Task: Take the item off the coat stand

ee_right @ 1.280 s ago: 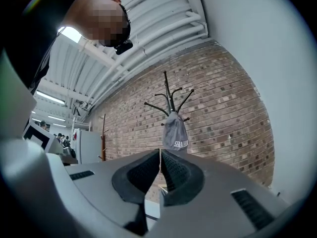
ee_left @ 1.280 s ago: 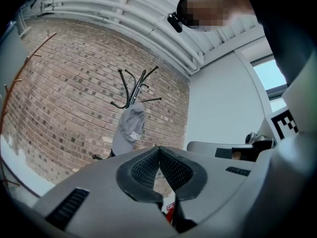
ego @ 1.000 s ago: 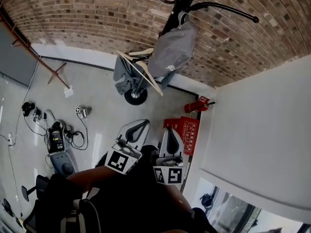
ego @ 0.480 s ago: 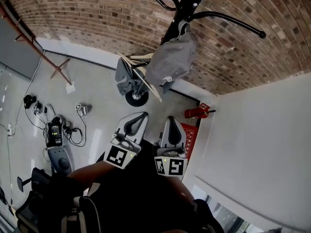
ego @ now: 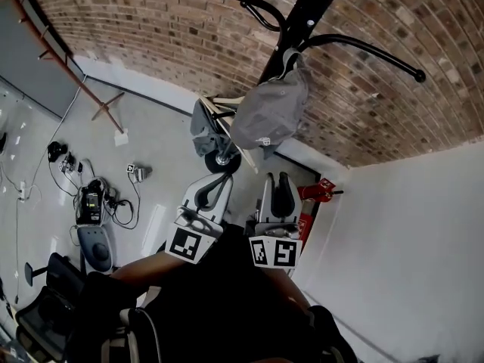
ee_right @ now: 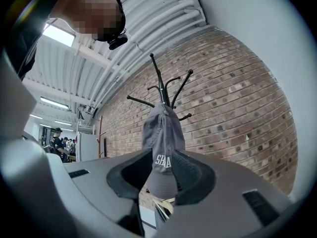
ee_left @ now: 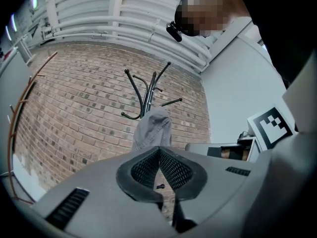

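Cap [ego: 272, 112]: on coat stand [ego: 302, 13] hook.
Left gripper [ego: 221, 181]: jaws pressed together.
Right gripper [ego: 277, 180]: jaws just spread, cap between, unpinched.

Soft grey cloth cap [ee_right: 162, 138]; glossy black metal coat stand [ego: 306, 10]; rough brick wall [ego: 136, 21].

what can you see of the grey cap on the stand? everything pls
Grey fabric baseball cap, soft-looking, with white stitched lettering on the front, partly hidden, and a button on the crown. It hangs on a hook of the black coat stand, crown up, brim down, before the brick wall. The right gripper, whose jaws have just been opening, is aimed at it: the brim shows between the open jaws, no pad pressing on it.
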`<state>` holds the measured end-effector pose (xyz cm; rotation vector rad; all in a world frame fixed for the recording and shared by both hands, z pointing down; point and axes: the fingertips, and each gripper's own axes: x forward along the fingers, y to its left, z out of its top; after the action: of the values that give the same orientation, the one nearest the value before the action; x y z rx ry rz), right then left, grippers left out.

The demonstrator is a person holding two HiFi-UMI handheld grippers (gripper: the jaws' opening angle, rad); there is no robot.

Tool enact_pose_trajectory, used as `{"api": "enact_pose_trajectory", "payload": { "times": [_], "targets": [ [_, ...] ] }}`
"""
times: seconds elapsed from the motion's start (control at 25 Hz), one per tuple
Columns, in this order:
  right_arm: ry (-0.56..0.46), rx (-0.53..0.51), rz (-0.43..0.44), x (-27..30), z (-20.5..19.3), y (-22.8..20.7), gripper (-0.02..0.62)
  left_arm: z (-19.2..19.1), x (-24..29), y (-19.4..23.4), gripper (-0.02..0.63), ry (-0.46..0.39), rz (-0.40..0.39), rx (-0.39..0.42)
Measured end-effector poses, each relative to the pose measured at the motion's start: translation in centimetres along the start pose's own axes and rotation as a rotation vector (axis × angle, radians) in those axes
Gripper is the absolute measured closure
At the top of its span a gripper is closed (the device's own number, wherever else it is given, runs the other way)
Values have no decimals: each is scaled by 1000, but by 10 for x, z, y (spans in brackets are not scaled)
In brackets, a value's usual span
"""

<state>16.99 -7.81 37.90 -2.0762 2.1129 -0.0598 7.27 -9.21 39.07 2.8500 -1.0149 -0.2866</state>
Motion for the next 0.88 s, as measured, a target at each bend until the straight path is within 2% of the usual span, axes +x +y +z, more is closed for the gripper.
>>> {"api": "enact_pose_trajectory", "payload": {
  "times": [0.4, 0.68, 0.88],
  "targets": [
    [87, -31, 144, 43, -14, -9, 451, -4, 29, 12, 588, -29, 99, 30],
    [75, -29, 177, 59, -11, -17, 434, -6, 36, 25, 588, -37, 182, -3],
    [58, -11, 181, 67, -9, -24, 434, -5, 39, 28, 588, -30, 186, 21]
  ]
}}
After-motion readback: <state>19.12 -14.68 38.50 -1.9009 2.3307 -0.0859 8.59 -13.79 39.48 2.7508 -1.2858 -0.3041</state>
